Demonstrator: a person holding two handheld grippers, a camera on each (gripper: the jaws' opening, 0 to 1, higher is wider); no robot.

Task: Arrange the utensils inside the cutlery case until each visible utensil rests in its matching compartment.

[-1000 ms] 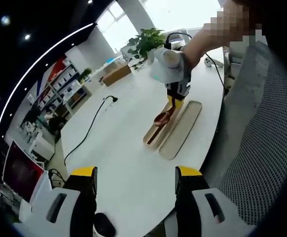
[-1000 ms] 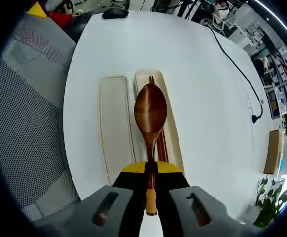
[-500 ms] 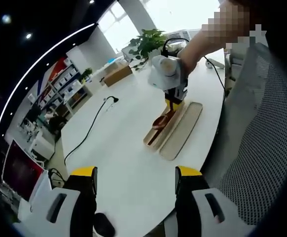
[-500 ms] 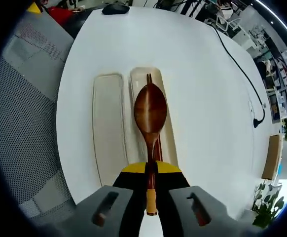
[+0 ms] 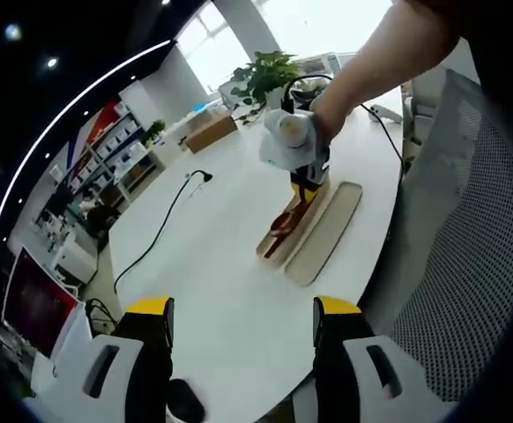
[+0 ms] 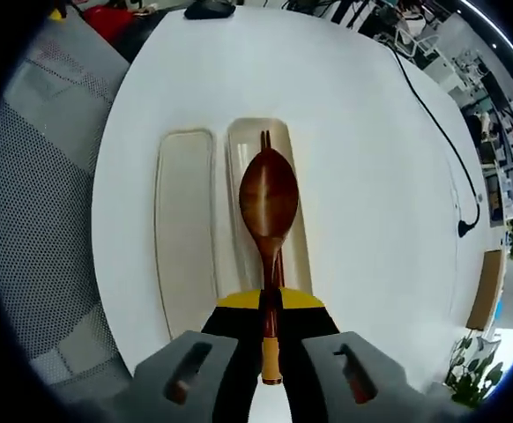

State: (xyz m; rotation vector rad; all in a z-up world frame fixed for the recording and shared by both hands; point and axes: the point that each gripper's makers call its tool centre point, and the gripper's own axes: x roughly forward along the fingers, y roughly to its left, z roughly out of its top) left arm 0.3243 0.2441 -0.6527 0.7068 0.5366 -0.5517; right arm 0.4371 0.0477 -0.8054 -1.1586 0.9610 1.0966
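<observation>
My right gripper (image 6: pixel 270 310) is shut on the handle of a brown wooden spoon (image 6: pixel 268 196). The bowl hangs over the open cutlery case (image 6: pixel 239 159), lined up with its length. Dark chopsticks (image 6: pixel 263 138) lie in that tray, mostly hidden under the spoon. The case's pale lid (image 6: pixel 184 229) lies flat alongside to the left. In the left gripper view a person's hand holds the right gripper (image 5: pixel 299 152) with the spoon (image 5: pixel 283 222) just above the case (image 5: pixel 270 249), beside the lid (image 5: pixel 325 231). My left gripper (image 5: pixel 243 319) stands open over the near table, well short of the case.
A grey mesh chair (image 5: pixel 450 264) hugs the table edge next to the lid, also seen as the chair (image 6: pixel 36 176). A black cable (image 5: pixel 155 238) crosses the white table. A black mouse (image 5: pixel 186 401) lies near my left gripper. A cardboard box (image 5: pixel 208 132) and a plant (image 5: pixel 261 75) stand far back.
The right gripper has come down and a little leftward with the spoon, closer to the case tray. The left gripper has stayed still and open.
</observation>
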